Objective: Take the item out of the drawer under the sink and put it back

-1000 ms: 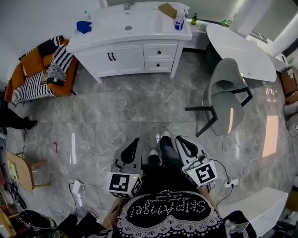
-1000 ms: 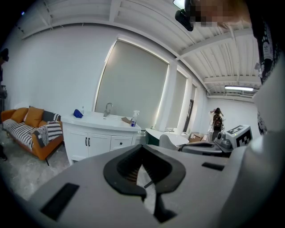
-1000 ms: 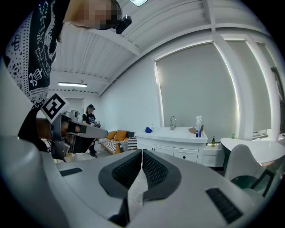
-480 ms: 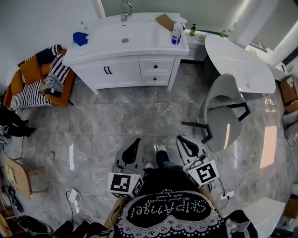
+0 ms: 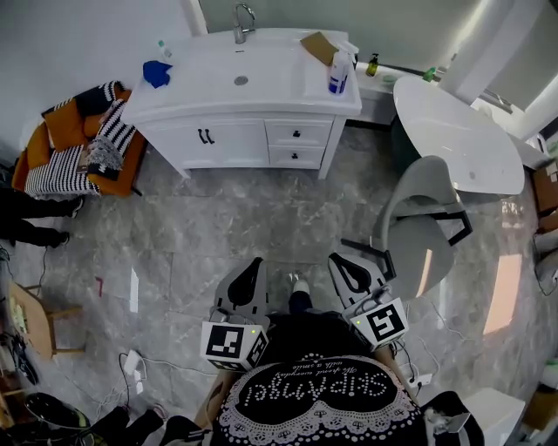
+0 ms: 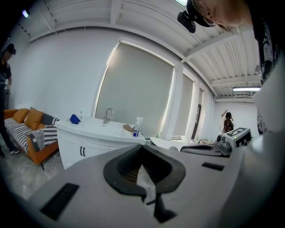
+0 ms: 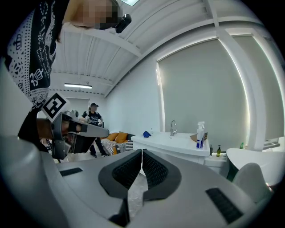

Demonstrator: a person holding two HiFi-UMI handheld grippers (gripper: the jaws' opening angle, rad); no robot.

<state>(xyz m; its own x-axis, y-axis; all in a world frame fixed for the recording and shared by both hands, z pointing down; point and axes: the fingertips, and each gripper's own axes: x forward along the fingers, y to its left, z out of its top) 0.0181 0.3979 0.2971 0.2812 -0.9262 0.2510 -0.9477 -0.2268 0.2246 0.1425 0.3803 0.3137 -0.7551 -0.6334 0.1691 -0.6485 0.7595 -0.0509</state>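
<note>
Both your left gripper (image 5: 254, 264) and right gripper (image 5: 339, 262) were clenched and empty, well short of the vanity (image 5: 235, 144). The item was unseen, presumably inside one of the shut drawers (image 5: 298, 133). Open floor (image 5: 227, 218) lay ahead. The chair (image 5: 423, 231) near your right could have snagged that arm on a wide swing.

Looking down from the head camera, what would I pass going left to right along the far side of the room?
striped orange sofa → blue cloth → faucet → spray bottle → small dark bottle → white round table
</note>
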